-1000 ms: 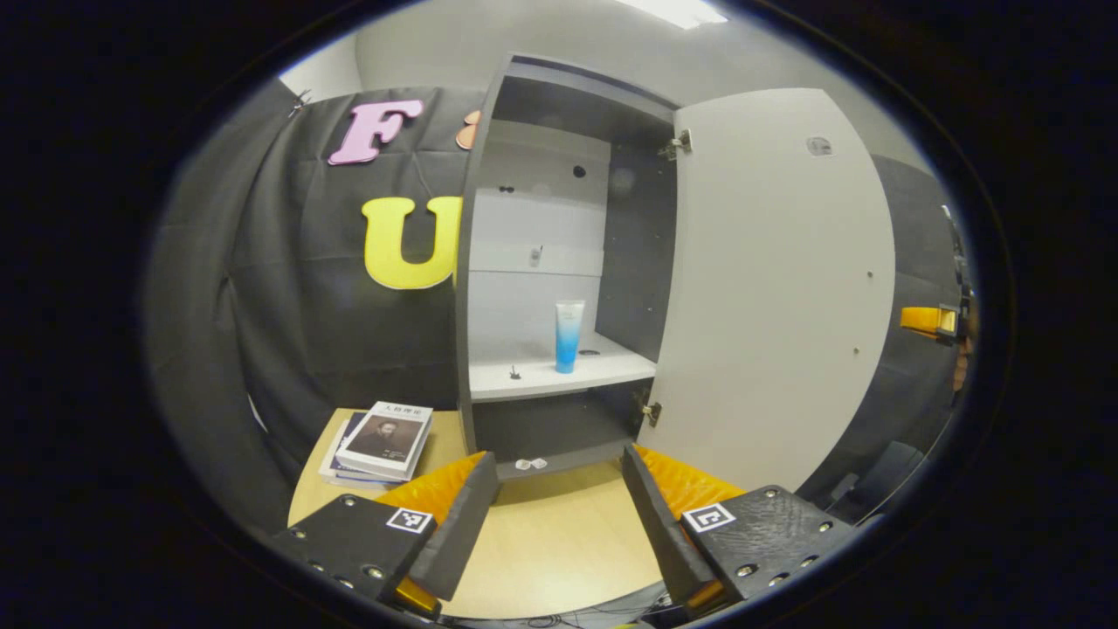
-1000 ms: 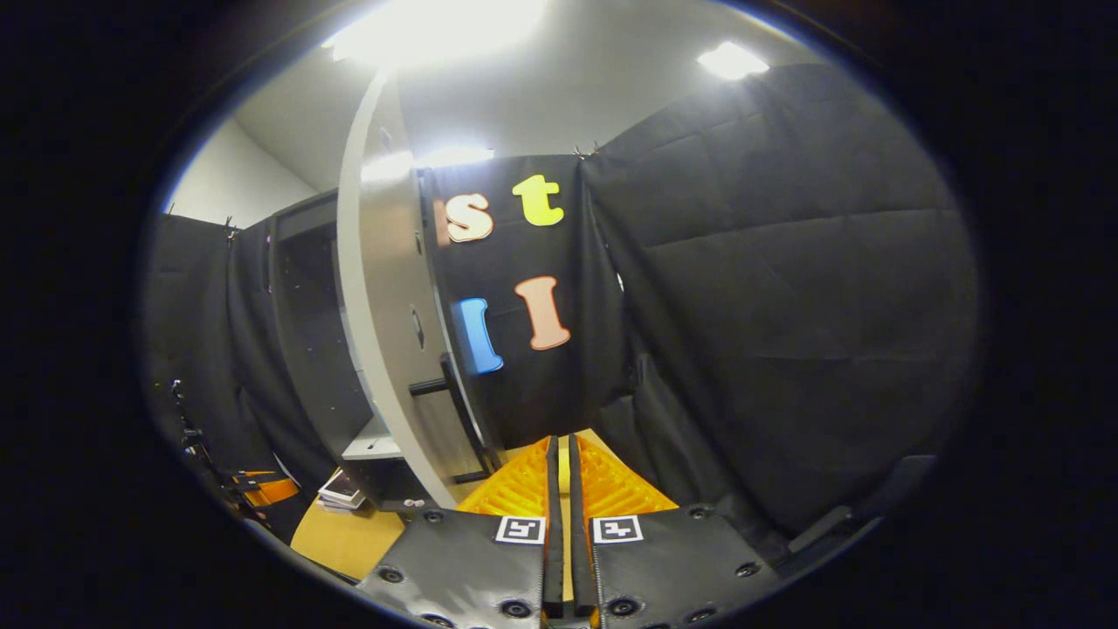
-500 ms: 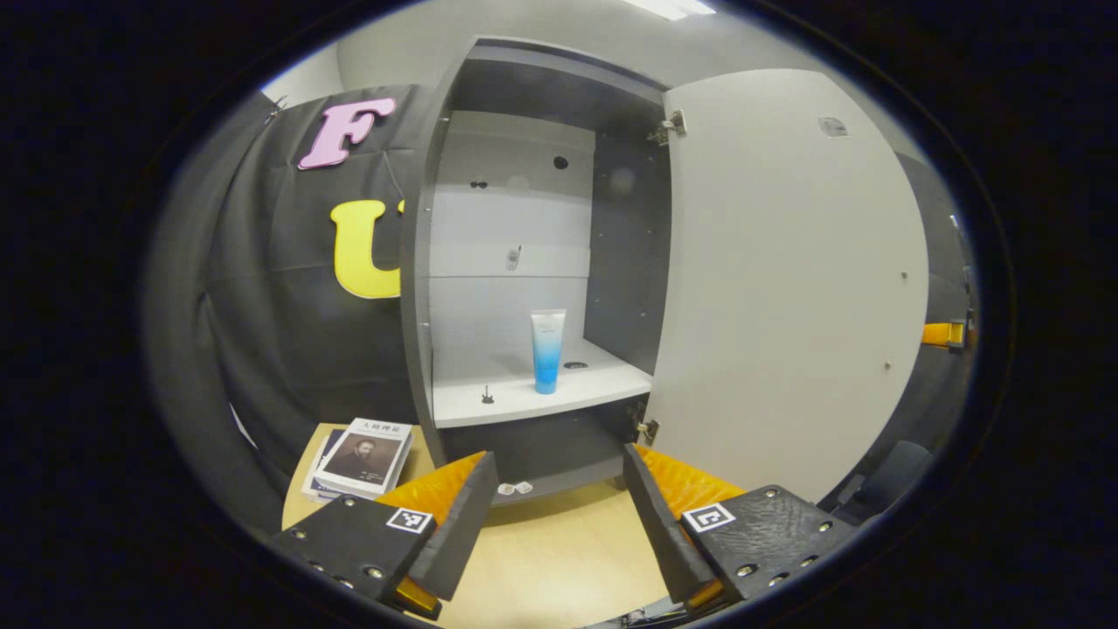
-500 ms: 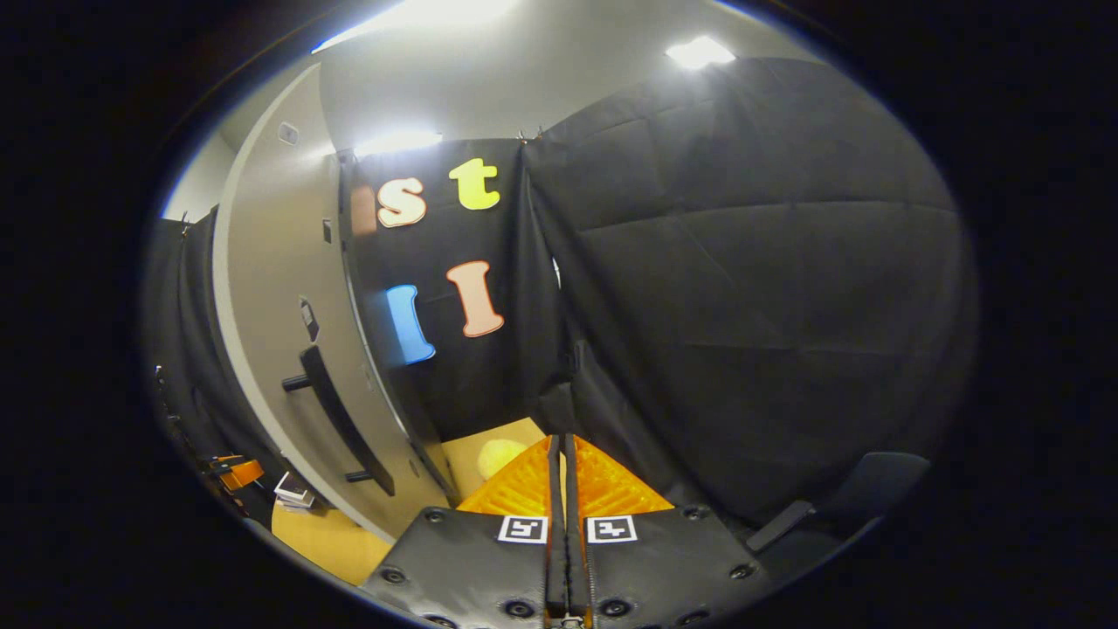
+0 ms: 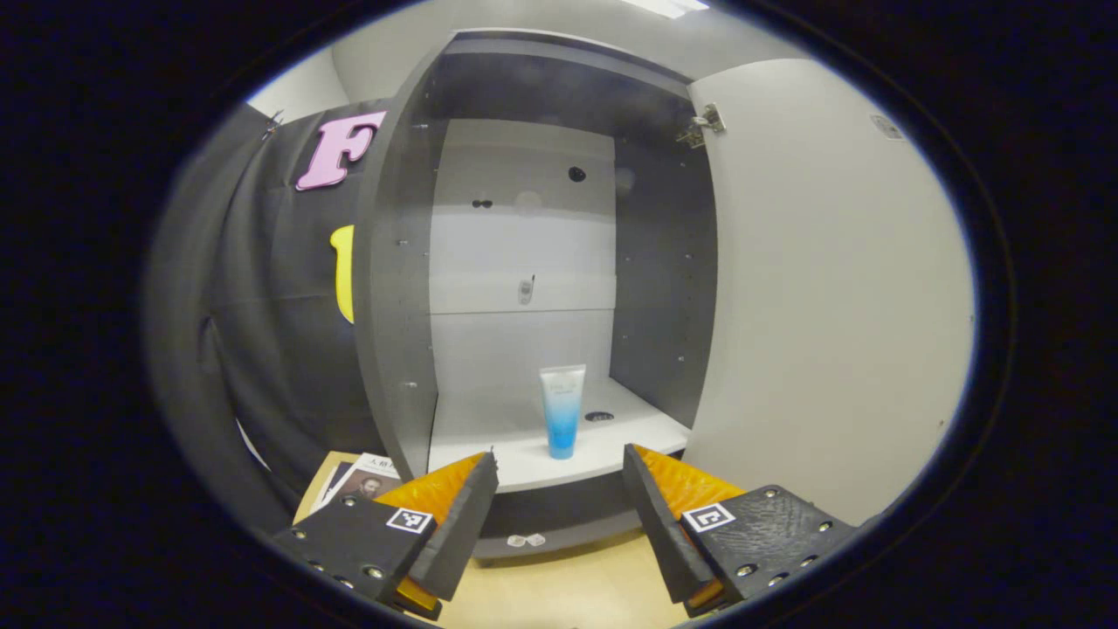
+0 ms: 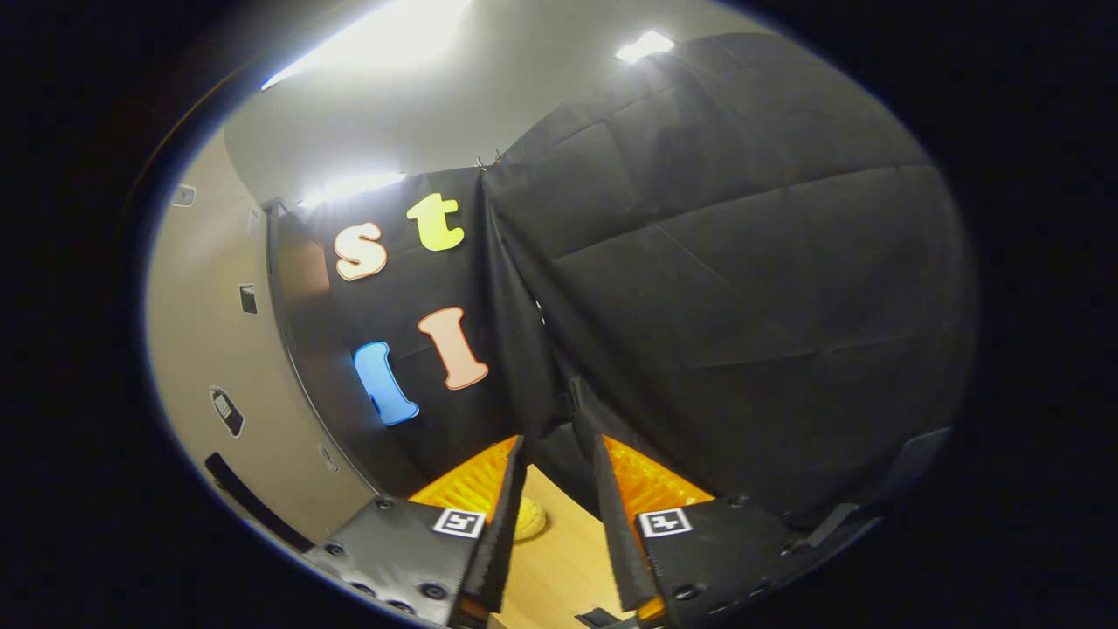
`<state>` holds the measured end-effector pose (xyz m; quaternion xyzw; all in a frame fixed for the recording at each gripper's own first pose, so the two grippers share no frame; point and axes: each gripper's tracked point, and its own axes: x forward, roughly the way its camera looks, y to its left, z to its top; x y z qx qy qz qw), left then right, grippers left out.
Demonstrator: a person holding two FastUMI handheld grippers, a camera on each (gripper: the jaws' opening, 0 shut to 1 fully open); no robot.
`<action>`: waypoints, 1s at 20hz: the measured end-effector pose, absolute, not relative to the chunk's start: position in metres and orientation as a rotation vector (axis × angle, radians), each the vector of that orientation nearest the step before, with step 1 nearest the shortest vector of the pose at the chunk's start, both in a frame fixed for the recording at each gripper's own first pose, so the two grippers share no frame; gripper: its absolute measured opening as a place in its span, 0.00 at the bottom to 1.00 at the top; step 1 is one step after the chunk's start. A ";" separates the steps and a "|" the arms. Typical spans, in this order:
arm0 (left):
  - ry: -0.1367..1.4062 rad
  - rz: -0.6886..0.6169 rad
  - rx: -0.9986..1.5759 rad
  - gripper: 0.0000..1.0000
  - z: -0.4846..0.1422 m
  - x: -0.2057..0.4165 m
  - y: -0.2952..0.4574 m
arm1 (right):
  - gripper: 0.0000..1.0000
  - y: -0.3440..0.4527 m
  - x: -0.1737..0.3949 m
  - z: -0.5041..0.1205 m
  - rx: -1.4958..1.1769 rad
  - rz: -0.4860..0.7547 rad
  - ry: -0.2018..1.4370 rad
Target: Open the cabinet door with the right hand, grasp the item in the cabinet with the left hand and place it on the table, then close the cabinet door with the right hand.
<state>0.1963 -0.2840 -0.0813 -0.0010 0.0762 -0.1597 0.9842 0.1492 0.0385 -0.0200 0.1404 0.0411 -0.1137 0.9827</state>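
Blue-and-white plastic tube (image 5: pixel 562 411) stands upright near the cabinet shelf's (image 5: pixel 638 432) front edge, looking light, soft and tippy, so the left tool (image 5: pixel 559 515), fingers apart, should pinch it mid-body.

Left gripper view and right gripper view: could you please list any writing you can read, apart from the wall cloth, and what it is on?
Nothing reads clearly.
tube: faint print near its top, too blurred.
book: title above the cover picture, too small.
left gripper, right gripper: square markers, patterns, no words.
cabinet door: small stickers, too small.
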 end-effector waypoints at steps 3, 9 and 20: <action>0.140 -0.281 0.012 0.87 -0.081 0.227 -0.291 | 0.83 0.018 0.168 -0.028 0.254 -0.246 0.080; 0.144 -0.257 -0.068 0.88 -0.095 0.276 -0.317 | 0.98 -0.013 0.213 -0.035 0.098 -0.291 0.061; 0.161 -0.219 -0.009 0.88 -0.116 0.337 -0.341 | 0.98 -0.018 0.264 -0.055 0.081 -0.247 0.130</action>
